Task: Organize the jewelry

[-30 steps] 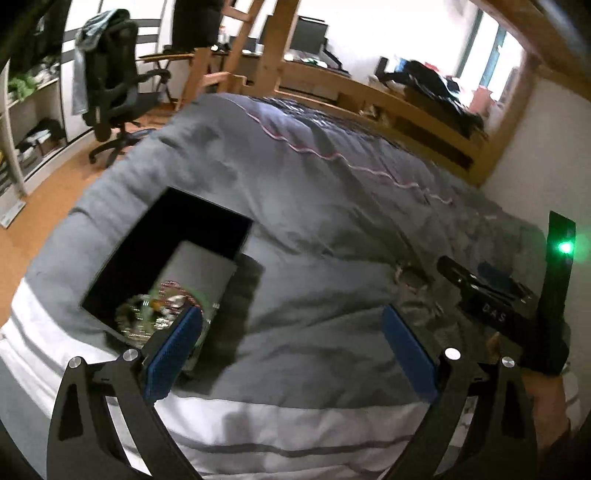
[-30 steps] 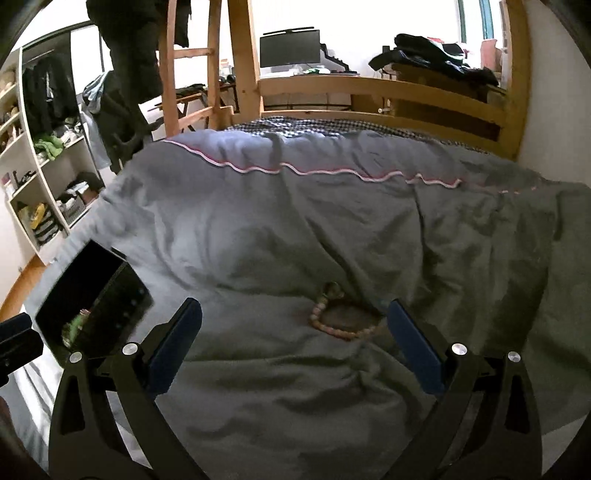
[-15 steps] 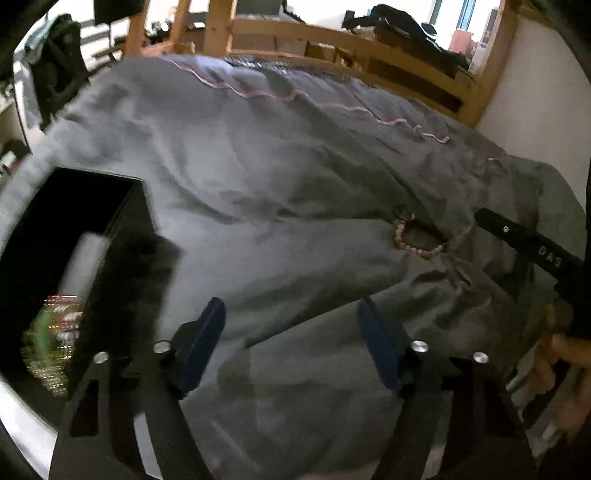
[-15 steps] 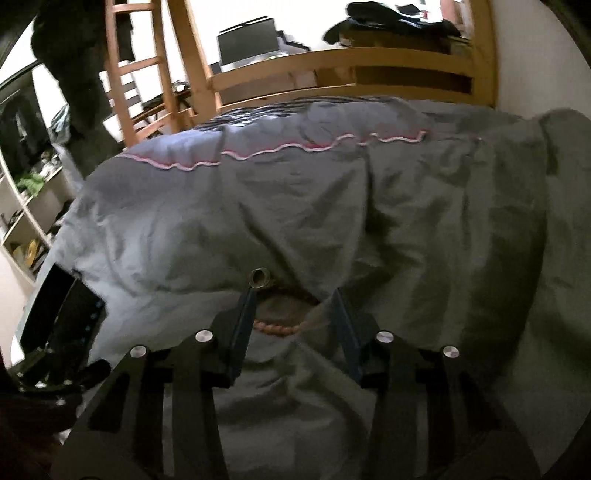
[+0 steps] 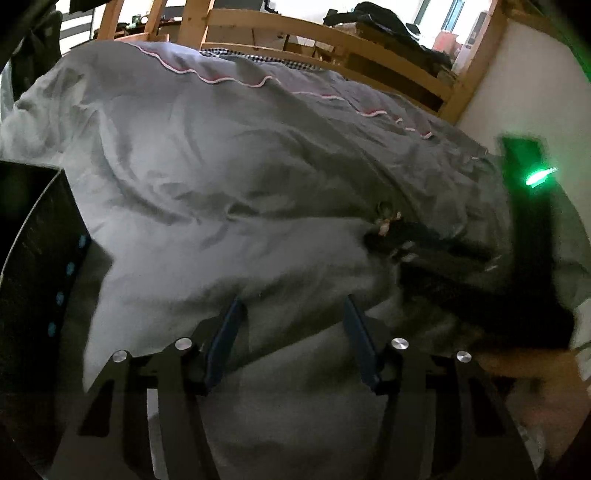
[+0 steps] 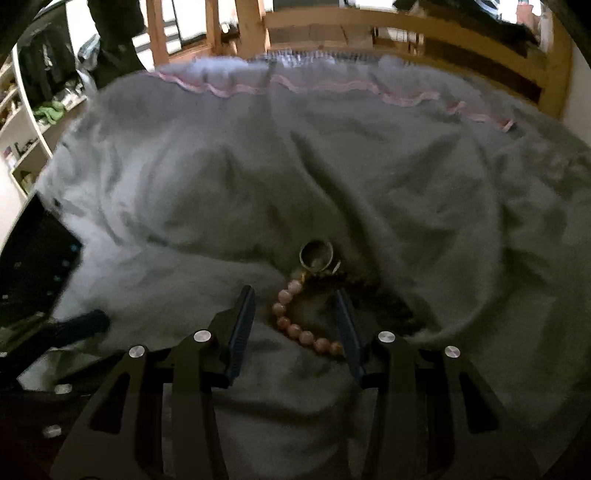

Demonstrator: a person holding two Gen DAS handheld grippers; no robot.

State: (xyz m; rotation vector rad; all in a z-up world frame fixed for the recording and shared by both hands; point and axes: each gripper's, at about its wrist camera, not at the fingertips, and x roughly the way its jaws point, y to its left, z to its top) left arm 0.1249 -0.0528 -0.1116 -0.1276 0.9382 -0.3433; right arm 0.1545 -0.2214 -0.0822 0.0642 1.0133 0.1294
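Observation:
A pink bead bracelet [image 6: 295,325] with a gold ring [image 6: 316,254] at its far end lies on the grey duvet [image 6: 332,166]. My right gripper [image 6: 293,306] is open, low over the duvet, with the beads lying between its fingers. In the left wrist view the bracelet [image 5: 386,221] shows small at the tip of the right gripper [image 5: 424,243]. My left gripper [image 5: 291,317] is open and empty above the duvet, to the left of the bracelet. The black jewelry box [image 5: 33,266] stands at the left edge; it also shows in the right wrist view [image 6: 33,258].
The wooden bed frame [image 6: 406,33] runs along the far side. White shelves [image 6: 26,122] stand at the left. A white wall [image 5: 517,85] borders the bed on the right. The duvet is creased with folds around the bracelet.
My right gripper moved forward and down until the bracelet lies between its fingers, which narrowed. My left gripper swung right, away from the box, and its fingers narrowed too.

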